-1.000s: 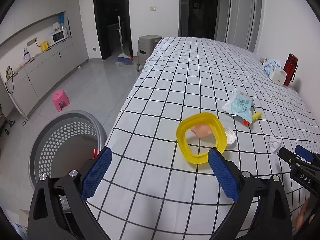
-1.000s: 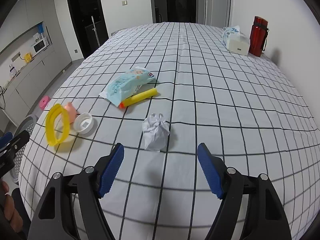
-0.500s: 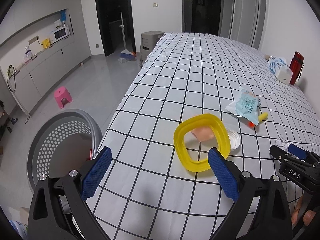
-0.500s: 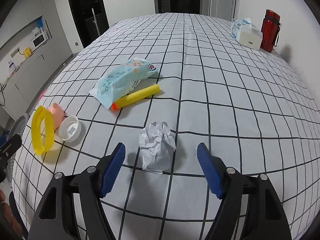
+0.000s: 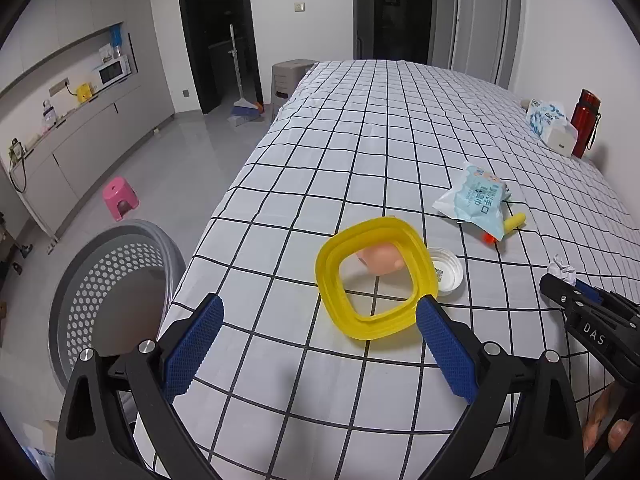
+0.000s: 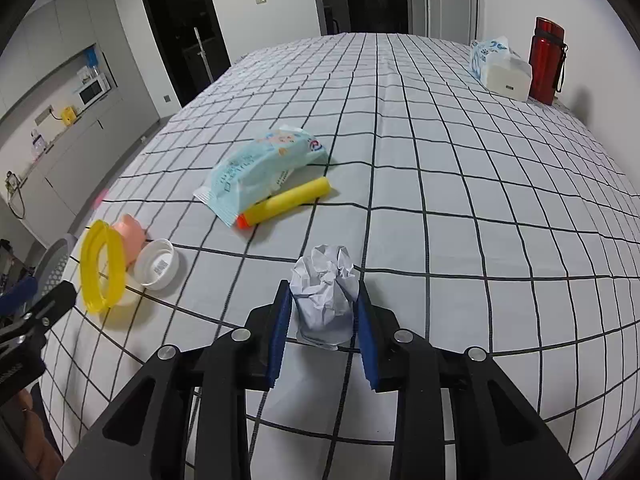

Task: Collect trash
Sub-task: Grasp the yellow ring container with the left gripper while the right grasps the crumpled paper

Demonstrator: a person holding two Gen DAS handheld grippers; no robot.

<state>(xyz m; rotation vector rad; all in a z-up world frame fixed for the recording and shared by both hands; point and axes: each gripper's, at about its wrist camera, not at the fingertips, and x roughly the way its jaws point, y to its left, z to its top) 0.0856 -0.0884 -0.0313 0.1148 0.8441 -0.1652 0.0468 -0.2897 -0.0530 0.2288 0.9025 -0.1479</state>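
The right gripper (image 6: 323, 322) has just been closing its jaws, and its blue pads (image 6: 280, 332) now pinch the crumpled paper ball (image 6: 326, 300) from both sides. The ball sits on the checked cloth of the bench (image 6: 440, 184), at the near edge, with its upper half rising above the pads.

The left gripper (image 5: 318, 340) has its jaws spread wide, with nothing between them but the cloth. The tip of its right pad (image 5: 444, 344) lies at the near edge of the yellow ring (image 5: 374, 280); whether it touches cannot be told. The ring stands tilted, and through its opening a pink toy (image 5: 380, 258) shows behind it. A white cap (image 5: 446, 270) lies just to the right of the ring, open side up, with a barcode label inside.

Farther out on the bench, a pale blue wipes packet (image 6: 260, 170) lies partly over a yellow foam dart (image 6: 286, 202) with an orange tip. The two rest near the middle of the cloth, beyond the paper ball. At the far right corner a red bottle (image 6: 546, 66) stands upright, just beside a tissue pack (image 6: 500, 66).

Off the bench, on the floor to the left, a grey perforated basket (image 5: 116, 292) stands close to the bench edge. A pink stool (image 5: 120, 196) sits farther back on the floor, and a broom (image 5: 240, 96) leans by the dark doorway.
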